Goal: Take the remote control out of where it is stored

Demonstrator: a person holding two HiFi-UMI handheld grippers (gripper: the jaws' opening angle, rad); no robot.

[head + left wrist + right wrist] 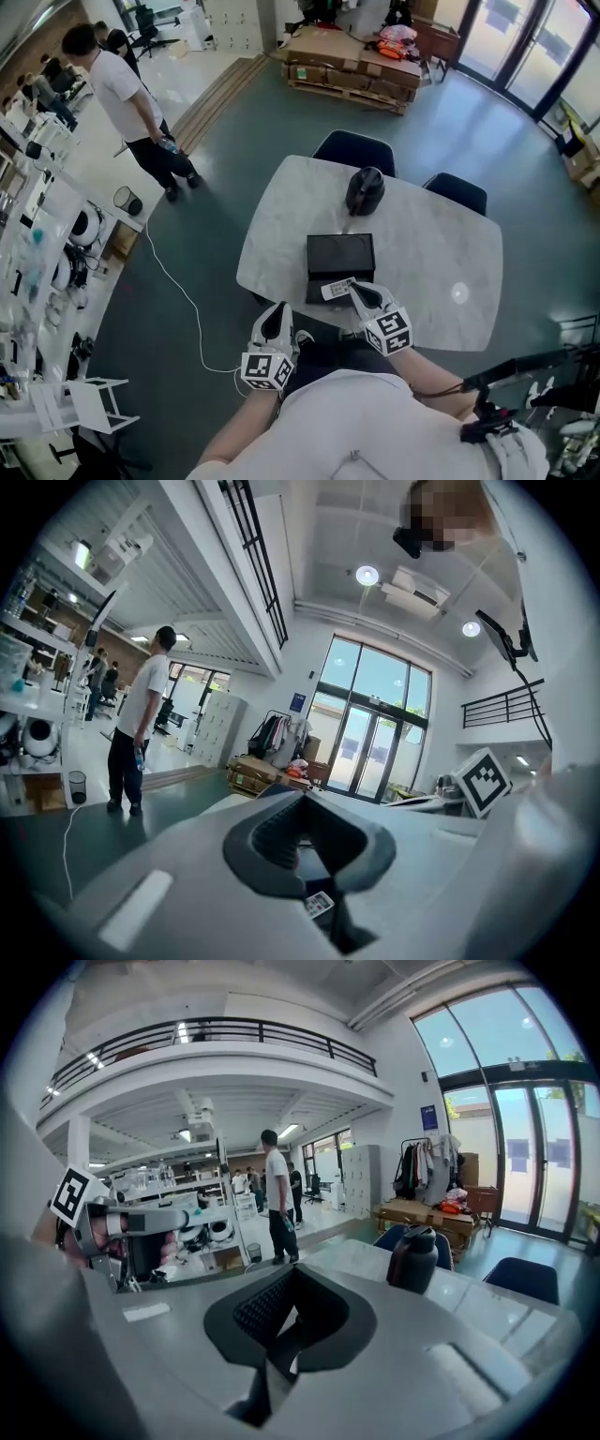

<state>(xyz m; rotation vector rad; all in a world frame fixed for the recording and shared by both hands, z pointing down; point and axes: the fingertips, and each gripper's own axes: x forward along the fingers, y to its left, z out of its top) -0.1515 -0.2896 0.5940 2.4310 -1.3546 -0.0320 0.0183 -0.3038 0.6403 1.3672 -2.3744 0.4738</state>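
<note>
A flat black box [340, 255] lies on the marble table [431, 253] near its front edge. The white remote control [337, 288] sits at the box's near edge, level with the tip of my right gripper [358, 290], whose jaws look shut on it. In the right gripper view those jaws [281, 1344] are closed with only a thin pale sliver between them. My left gripper [277, 311] hangs off the table's front left, shut and empty. Through the gap under its jaws [317, 860] the remote control [320, 904] shows.
A black jug [365, 190] stands behind the box. Two dark chairs [354, 148] are tucked in at the table's far side. A person [131, 103] stands at the far left, and a white cable [178, 291] runs over the floor.
</note>
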